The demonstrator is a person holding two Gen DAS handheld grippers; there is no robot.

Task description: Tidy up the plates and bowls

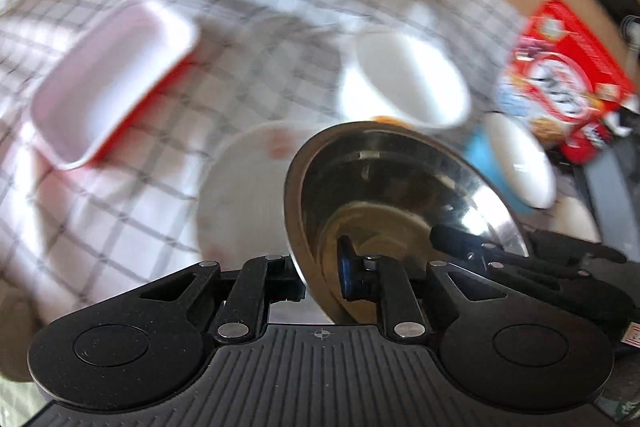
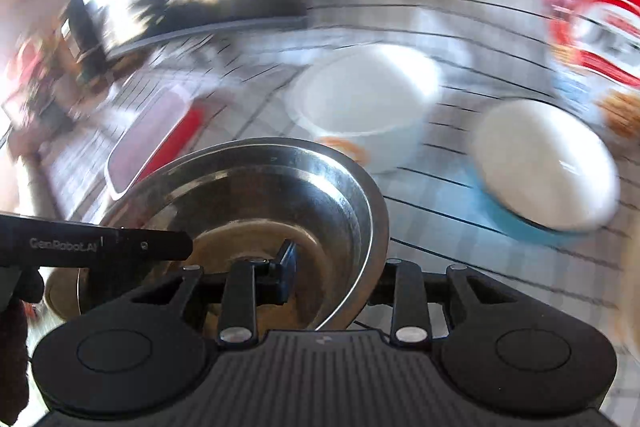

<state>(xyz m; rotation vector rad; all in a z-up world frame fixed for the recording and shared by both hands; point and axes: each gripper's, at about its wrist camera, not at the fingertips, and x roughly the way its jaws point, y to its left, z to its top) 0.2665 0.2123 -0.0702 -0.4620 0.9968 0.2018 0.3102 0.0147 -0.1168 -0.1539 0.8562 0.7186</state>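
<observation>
Steel bowl (image 1: pixel 400 195): shiny, shallow, tilted, raised above the checked cloth. White plate (image 1: pixel 244 195): flat on the cloth, partly behind the bowl. White bowl (image 2: pixel 360 99): upright. Blue bowl (image 2: pixel 548 171), white inside: tilted. Red tray (image 1: pixel 112 83): rectangular, pale inside, well apart.

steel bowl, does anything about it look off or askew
Yes. The steel bowl is tipped steeply rather than level, with both the left gripper and the right gripper pinching its rim from opposite sides. It also hides part of the white plate. No spill or damage shows.
</observation>
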